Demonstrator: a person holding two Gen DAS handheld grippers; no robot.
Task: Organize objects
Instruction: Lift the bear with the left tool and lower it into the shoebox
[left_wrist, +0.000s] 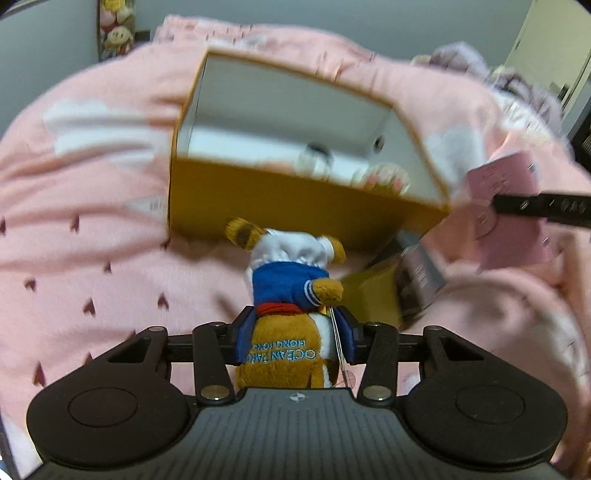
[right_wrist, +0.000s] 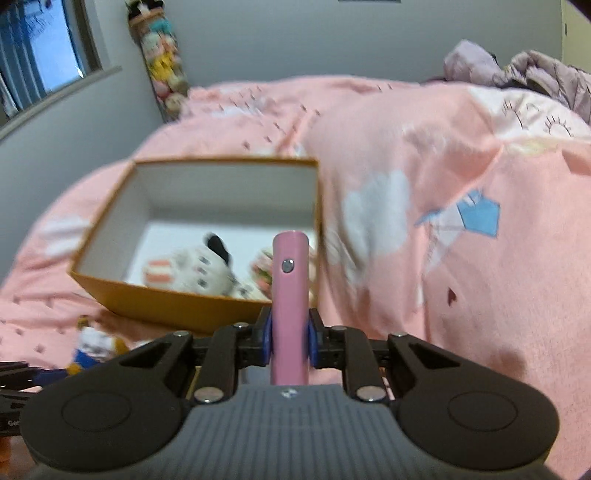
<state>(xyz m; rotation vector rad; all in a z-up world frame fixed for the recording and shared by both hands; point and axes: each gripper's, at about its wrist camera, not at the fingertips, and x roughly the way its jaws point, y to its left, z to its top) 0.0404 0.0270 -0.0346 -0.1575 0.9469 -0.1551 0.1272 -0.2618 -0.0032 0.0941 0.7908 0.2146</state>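
Pink bed (right_wrist: 424, 155) carries an open box (right_wrist: 177, 308) as left tool (left_wrist: 295, 341) clenches a soft, light plush (left_wrist: 291, 295) mid-body, right tool (right_wrist: 290, 338) a stiff pink case (right_wrist: 290, 295).

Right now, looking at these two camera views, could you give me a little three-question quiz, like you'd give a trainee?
1. True or false: the left gripper is clamped on a plush toy.
2. What is the right gripper holding? A) a pink case B) a spoon C) nothing
3. Fill in: the open box sits on a pink ____.

Key: 1 true. 2 A; it looks like a thin pink case seen edge-on. 3 bedspread; the box already holds soft toys.
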